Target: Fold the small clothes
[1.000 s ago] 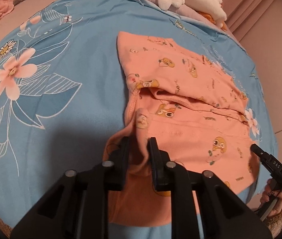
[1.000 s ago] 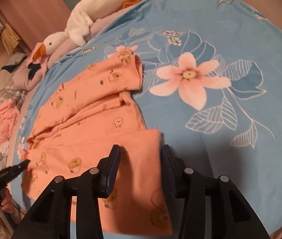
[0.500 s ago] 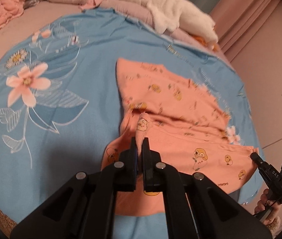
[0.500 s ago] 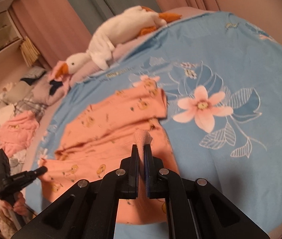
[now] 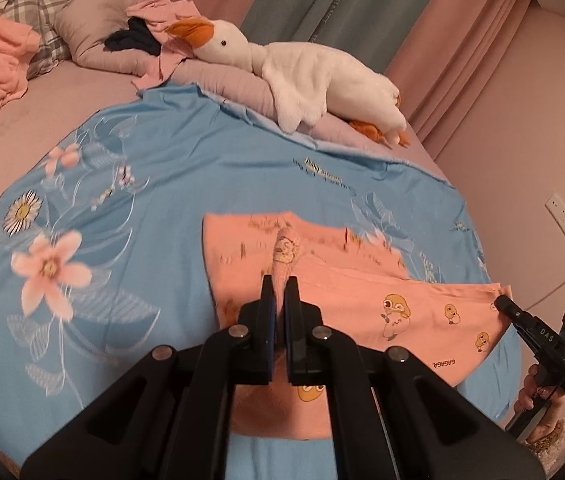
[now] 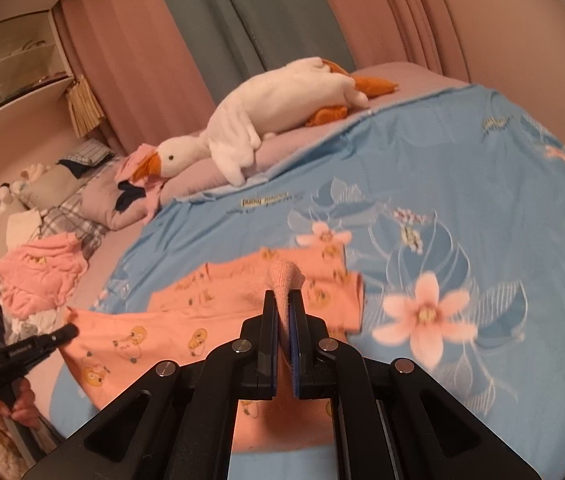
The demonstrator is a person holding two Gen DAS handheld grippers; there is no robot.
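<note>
Both pinched shut on near-edge corners of orange garment (image 5: 382, 292), left gripper (image 5: 280, 286) and right gripper (image 6: 282, 300), over blue sheet (image 5: 154, 184); seemingly light, limp, best gripped at corners.

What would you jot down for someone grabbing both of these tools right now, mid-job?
Left gripper: shut on the near edge of the orange garment.
Right gripper: shut on the same edge, at its other corner.
The garment's near edge is raised between the two grippers; its far part lies on the blue sheet.
Done: both corners pinched and raised.
Left: probably carry the edge toward the far side, lay it flat, let go, finish folding. A pink pile near the pillows looks unfolded.
</note>
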